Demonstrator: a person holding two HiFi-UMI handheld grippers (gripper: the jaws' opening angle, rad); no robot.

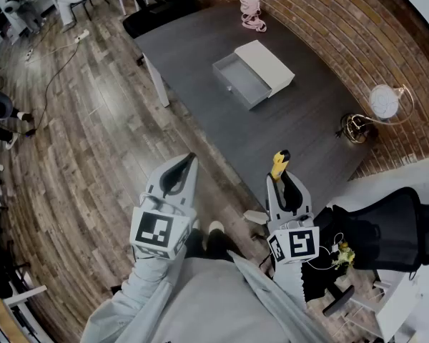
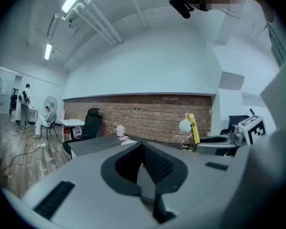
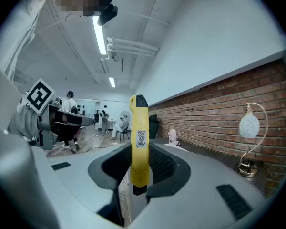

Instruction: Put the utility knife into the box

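My right gripper (image 1: 284,181) is shut on a yellow utility knife (image 1: 279,163), which stands upright between the jaws with its black tip pointing away from me (image 3: 138,137). It hangs over the near edge of the dark grey table (image 1: 307,123). The box (image 1: 256,72), white with a grey drawer pulled out toward the left, sits farther along the table, well beyond the knife. My left gripper (image 1: 188,161) is over the wooden floor left of the table, jaws together with nothing between them (image 2: 144,147). The knife also shows in the left gripper view (image 2: 194,128).
A lamp with a white globe (image 1: 383,101) and brass base stands at the table's right edge by the brick wall. A pink object (image 1: 252,11) lies at the far end. A black office chair (image 1: 397,227) is at my right. People sit far off across the room (image 2: 46,120).
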